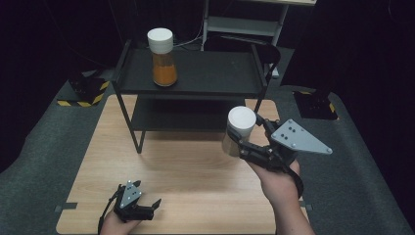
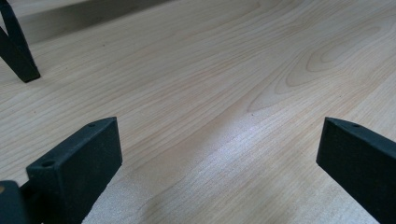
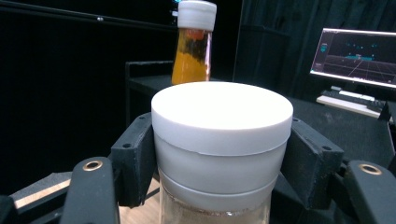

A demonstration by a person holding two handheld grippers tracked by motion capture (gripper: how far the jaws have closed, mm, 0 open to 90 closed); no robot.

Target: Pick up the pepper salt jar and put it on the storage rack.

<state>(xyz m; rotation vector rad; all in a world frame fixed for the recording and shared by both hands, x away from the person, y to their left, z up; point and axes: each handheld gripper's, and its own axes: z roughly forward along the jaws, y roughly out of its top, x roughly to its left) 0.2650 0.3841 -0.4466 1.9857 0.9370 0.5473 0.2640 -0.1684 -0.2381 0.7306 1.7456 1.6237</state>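
Observation:
My right gripper (image 1: 243, 140) is shut on a clear jar with a white lid (image 1: 240, 128), held upright above the right half of the wooden table (image 1: 186, 166), just in front of the black two-level shelf (image 1: 195, 73). In the right gripper view the white-lidded jar (image 3: 222, 140) sits between both jaws, gripped just under the lid. A second jar with orange powder (image 1: 163, 58) and a white cap stands on the shelf's top level at the left; the orange jar (image 3: 193, 44) shows beyond the held one. My left gripper (image 1: 149, 203) lies low at the table's front left, open and empty (image 2: 219, 154).
The black shelf stands at the table's far side, with one shelf leg (image 2: 16, 51) near my left gripper. A monitor (image 3: 357, 56) glows at the far right. Grey floor with yellow-black tape (image 1: 83, 95) surrounds the table.

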